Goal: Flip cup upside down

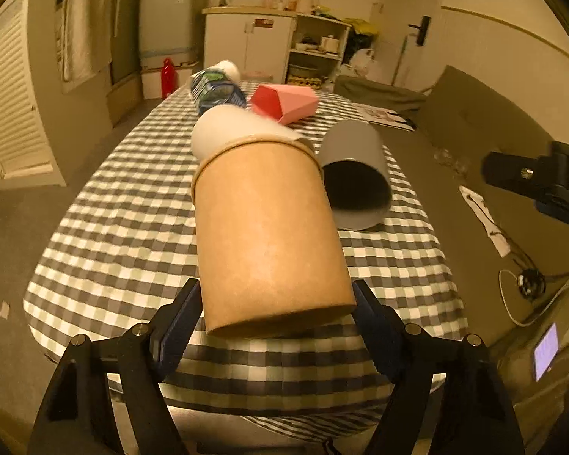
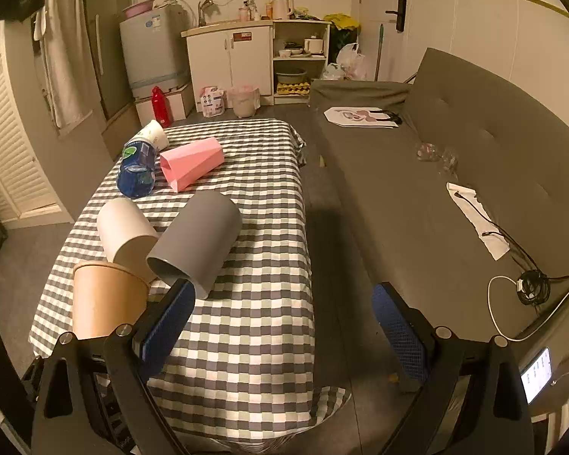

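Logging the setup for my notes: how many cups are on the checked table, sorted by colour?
Brown: 1, the brown paper cup, between the fingers of the left claw
White: 1, the plain white cup
Grey: 1, the grey cup
Pink: 1, the pink faceted cup
Blue printed: 1, the blue printed cup
White printed: 1, the white printed cup
Total: 6

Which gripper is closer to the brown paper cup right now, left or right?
Left. The left gripper has its fingers on either side of the brown paper cup, near its base. The right gripper hangs open beside the cup, off to its right.
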The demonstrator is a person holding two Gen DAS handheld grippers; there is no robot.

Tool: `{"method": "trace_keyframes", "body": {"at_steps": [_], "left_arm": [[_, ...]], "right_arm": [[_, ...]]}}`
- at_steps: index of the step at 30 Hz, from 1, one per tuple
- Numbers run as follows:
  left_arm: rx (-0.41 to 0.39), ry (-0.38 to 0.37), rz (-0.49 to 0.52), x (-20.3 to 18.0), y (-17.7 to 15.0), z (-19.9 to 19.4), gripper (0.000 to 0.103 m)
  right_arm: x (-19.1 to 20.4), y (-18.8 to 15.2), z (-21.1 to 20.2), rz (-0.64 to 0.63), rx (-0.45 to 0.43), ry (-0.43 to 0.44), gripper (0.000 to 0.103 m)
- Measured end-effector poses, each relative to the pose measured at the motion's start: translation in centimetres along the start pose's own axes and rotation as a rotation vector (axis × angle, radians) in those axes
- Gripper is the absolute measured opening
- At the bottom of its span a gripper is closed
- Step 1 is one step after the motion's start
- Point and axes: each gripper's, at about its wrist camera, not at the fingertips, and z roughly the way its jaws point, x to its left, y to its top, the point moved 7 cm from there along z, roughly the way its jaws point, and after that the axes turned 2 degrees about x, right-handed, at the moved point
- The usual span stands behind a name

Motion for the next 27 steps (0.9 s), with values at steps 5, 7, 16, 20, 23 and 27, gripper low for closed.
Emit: {"method": "trace_keyframes", "body": {"at_steps": [5, 7, 16, 20, 23, 27], "left_arm": [[-0.019, -0.015, 0.012, 0.2, 1.0, -2.3, 0.08], [-0.037, -0.014, 0.022, 0.4, 1.7, -3.4, 0.08], [-0.018, 0.029, 0.021, 2.3, 2.3, -4.1, 0.078], [-0.021, 0.014, -0.004, 2.8, 1.9, -4.1, 0.078], [-0.022, 0.013, -0.016, 2.9, 2.1, -4.0, 0.078], [-0.028, 0.031, -0.006, 3.0, 2.8, -3.0, 0.08]], "right_arm": [[0.5, 0.0, -0.1, -0.017, -0.005, -0.003, 0.095], [0.7, -0.1, -0.1, -0.02, -0.005, -0.002, 0.095], [1.2, -0.2, -0.1, -0.034, 0.0, 0.004, 0.095], [1.2, -0.4, -0.1, -0.035, 0.003, 0.005, 0.095], [1.2, -0.4, -0.1, -0.036, 0.002, 0.004, 0.095], [1.2, -0.5, 0.0, -0.031, 0.009, 0.007, 0.095]]}}
